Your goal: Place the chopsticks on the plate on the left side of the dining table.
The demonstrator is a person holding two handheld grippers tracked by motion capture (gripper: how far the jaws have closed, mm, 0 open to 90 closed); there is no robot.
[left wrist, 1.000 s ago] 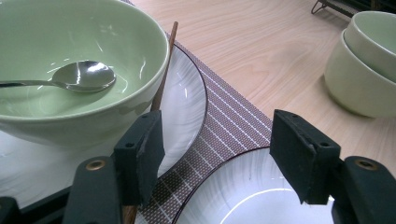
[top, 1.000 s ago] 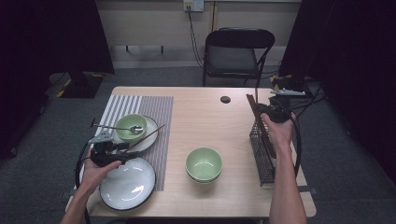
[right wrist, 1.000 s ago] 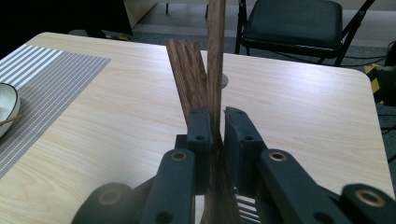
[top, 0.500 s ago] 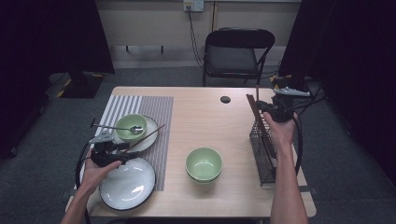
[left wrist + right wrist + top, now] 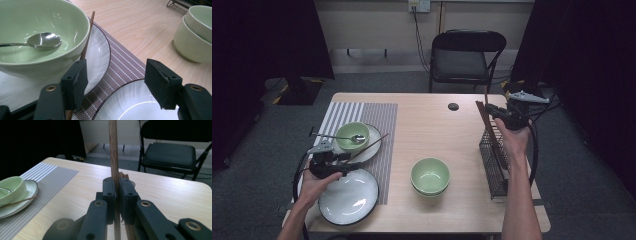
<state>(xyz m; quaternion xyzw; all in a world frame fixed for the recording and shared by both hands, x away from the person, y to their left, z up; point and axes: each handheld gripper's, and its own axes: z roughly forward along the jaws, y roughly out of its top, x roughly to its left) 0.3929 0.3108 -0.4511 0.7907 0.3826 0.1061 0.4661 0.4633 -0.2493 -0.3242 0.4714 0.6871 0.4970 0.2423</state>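
Observation:
My right gripper [image 5: 489, 112] [image 5: 117, 188] is shut on a brown wooden chopstick [image 5: 113, 147] and holds it upright over the far end of a black wire rack [image 5: 493, 165] at the table's right edge. More sticks [image 5: 124, 177] show just behind the jaws. My left gripper [image 5: 346, 161] [image 5: 116, 77] is open, low over the mat between two white plates. A second chopstick [image 5: 371, 145] [image 5: 88, 35] leans on the rim of the far plate [image 5: 101, 53], passing behind the left jaw. That plate carries a green bowl [image 5: 352, 136] [image 5: 37, 22] with a spoon [image 5: 43, 41] in it.
An empty white plate [image 5: 349, 199] [image 5: 130, 102] lies near the front left corner. Two stacked green bowls [image 5: 430, 176] [image 5: 196, 37] stand mid-table. A striped placemat [image 5: 379, 114] covers the left side. A small black disc [image 5: 453, 106] lies at the back; a chair [image 5: 464, 60] stands beyond.

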